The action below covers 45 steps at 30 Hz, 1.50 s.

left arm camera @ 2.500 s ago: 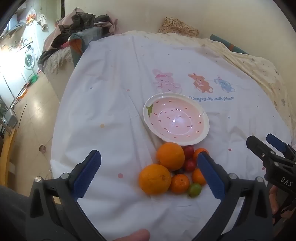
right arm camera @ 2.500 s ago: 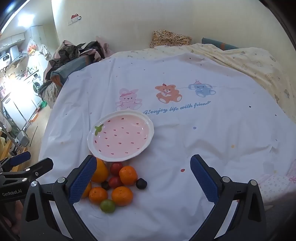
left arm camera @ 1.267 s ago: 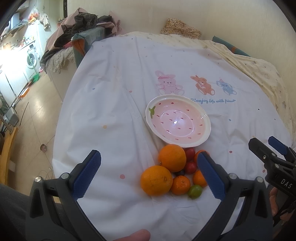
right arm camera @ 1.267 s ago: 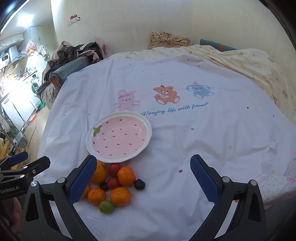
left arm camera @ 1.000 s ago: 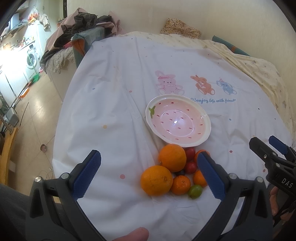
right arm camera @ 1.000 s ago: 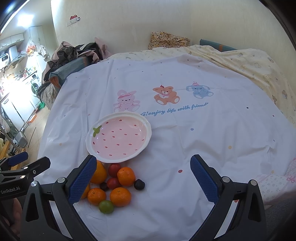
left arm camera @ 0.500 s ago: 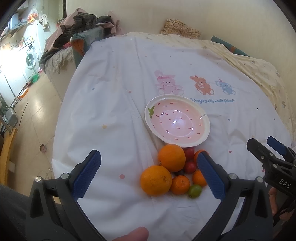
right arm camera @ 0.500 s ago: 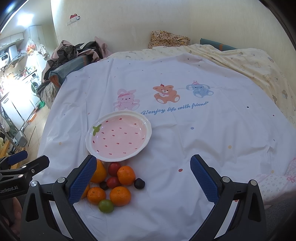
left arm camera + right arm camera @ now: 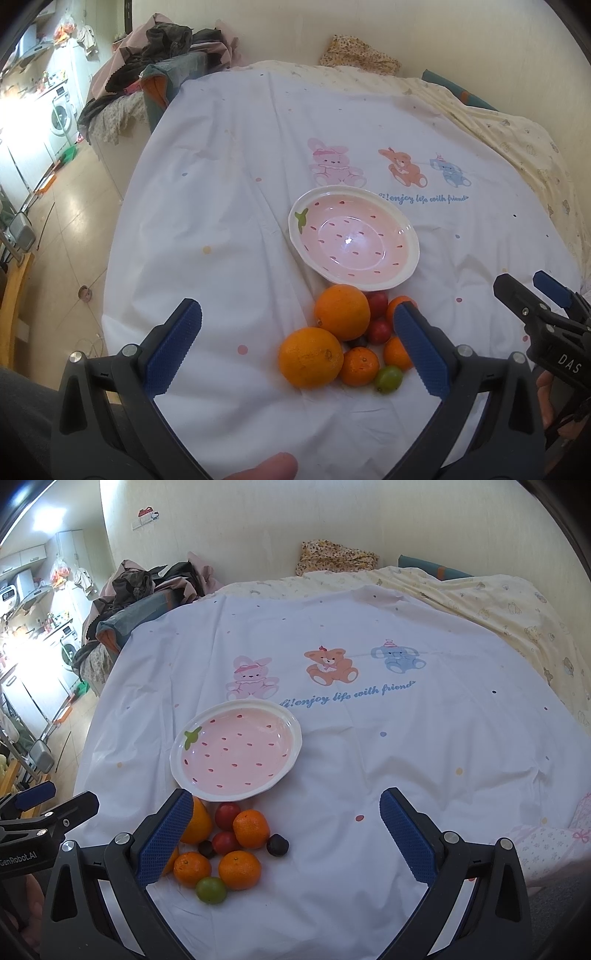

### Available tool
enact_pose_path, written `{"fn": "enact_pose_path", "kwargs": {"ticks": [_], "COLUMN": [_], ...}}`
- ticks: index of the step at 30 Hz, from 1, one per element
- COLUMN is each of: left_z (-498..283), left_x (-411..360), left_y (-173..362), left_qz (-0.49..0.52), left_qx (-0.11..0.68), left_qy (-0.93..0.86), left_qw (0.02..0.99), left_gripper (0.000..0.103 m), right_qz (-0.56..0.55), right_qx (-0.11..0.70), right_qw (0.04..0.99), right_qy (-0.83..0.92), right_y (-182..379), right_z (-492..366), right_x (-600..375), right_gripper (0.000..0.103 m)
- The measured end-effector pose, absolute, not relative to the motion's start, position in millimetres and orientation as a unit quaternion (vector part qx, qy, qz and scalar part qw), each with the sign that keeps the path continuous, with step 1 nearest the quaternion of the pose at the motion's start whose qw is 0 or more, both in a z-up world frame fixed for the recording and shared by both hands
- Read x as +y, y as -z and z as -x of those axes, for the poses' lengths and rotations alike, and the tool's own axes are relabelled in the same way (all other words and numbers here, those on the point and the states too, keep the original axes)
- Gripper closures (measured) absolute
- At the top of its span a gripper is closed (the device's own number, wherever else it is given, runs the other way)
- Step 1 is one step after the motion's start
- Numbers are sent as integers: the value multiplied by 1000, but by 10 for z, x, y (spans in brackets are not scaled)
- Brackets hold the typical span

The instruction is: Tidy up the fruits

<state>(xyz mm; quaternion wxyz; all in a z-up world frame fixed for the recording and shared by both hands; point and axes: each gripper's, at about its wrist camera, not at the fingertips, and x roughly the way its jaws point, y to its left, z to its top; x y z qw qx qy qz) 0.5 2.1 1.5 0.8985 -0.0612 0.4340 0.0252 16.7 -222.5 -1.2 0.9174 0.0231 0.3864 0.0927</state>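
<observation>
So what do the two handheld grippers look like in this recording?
Both are black plastic clamp frames with silver rivets and blue ridged finger pads. The left gripper shows "GenRobot.AI" in white in the right wrist view; the right gripper shows "DAS" in the left wrist view.

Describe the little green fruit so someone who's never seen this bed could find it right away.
Start at the pink strawberry-patterned plate on the white cartoon-animal sheet. Just in front of it, nearer the camera, sits a cluster of fruit. The green fruit lies at the cluster's near edge, touching two small oranges, and is the only green piece among orange, red and dark ones.
</observation>
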Motion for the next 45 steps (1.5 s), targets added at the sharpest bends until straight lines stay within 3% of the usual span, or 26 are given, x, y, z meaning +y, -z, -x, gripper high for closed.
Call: {"fn": "enact_pose_path", "kwargs": {"ticks": [18,26,30,33,34,37,40,42,45], "left_z": [-4,-391,-595,-658,-669,-716,-728,-712,-666], "left_x": [43,288,130,64,38,-2,-7,32,129], "left_y": [-8,272,656,813,866,1044,1171,1197,1196], "left_qz": [56,83,68,66,74,98,119,143,174], "left_qx": [443,580,657,672,678,696,706,705,704], "left_qy": [-21,-17,35,26,30,28,22,19,7], "left_qw": [895,810,750,737,731,711,697,695,689], "left_gripper": [1,1,6,9,14,17,27,27,44], "right_qz": [-26,-74,-96,-108,-112,-122,-127,-128,-123], "right_qx": [388,402,412,419,420,423,427,428,426], "right_qw": [917,909,903,899,898,895,893,893,894], "right_qy": [-93,-80,-77,-73,-72,-65,-60,-59,-59], "right_y": [24,47,54,64,68,76,91,99,94], "right_z": [-171,-217,-263,-284,-290,-307,-323,-331,-331], "right_x": [-2234,-2423,-2500,-2550,-2565,-2620,-2645,-2650,-2652], "right_gripper": [0,0,0,0,0,0,0,0,0]}}
